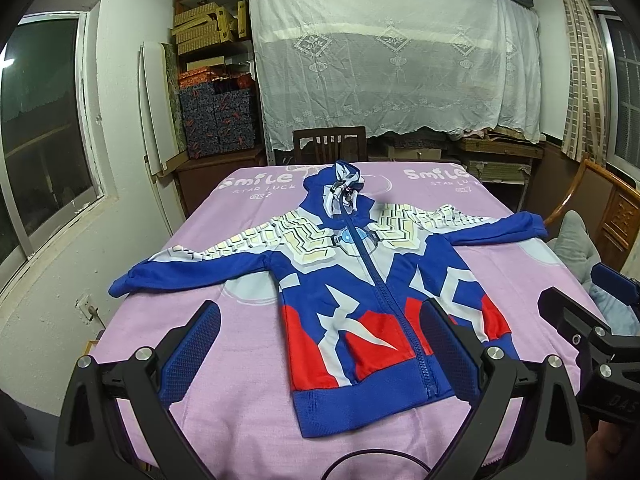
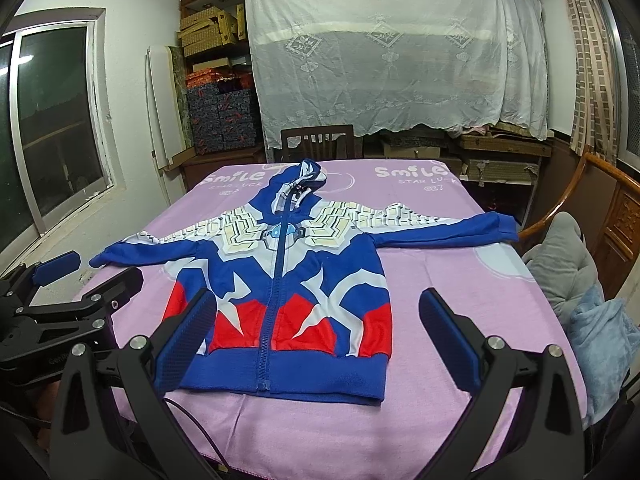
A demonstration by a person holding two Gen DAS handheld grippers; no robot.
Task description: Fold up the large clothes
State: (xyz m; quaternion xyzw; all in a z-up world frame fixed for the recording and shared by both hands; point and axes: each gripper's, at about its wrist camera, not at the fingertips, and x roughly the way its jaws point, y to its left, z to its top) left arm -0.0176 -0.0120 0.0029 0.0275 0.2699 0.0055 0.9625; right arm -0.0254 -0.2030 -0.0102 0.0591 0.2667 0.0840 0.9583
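Note:
A blue, red and white zip hoodie [image 1: 360, 280] [image 2: 288, 280] lies flat and face up on the pink-covered table [image 1: 224, 380] [image 2: 440, 320], sleeves spread wide, hood at the far end. My left gripper [image 1: 320, 344] hovers open above the hem's left part, nothing between its fingers. My right gripper [image 2: 320, 336] is open too, held over the hem near the table's front edge. Each gripper shows in the other's view: the right gripper [image 1: 588, 300] at the right edge, the left gripper [image 2: 88, 272] at the left edge.
A dark wooden chair [image 1: 330, 144] stands behind the table's far edge. Shelves with boxes [image 1: 212, 80] and a white lace sheet [image 1: 392, 52] fill the back wall. Grey and blue cushions [image 2: 588, 292] and a wooden armchair [image 2: 600, 200] sit to the right. A window [image 1: 40, 120] is on the left.

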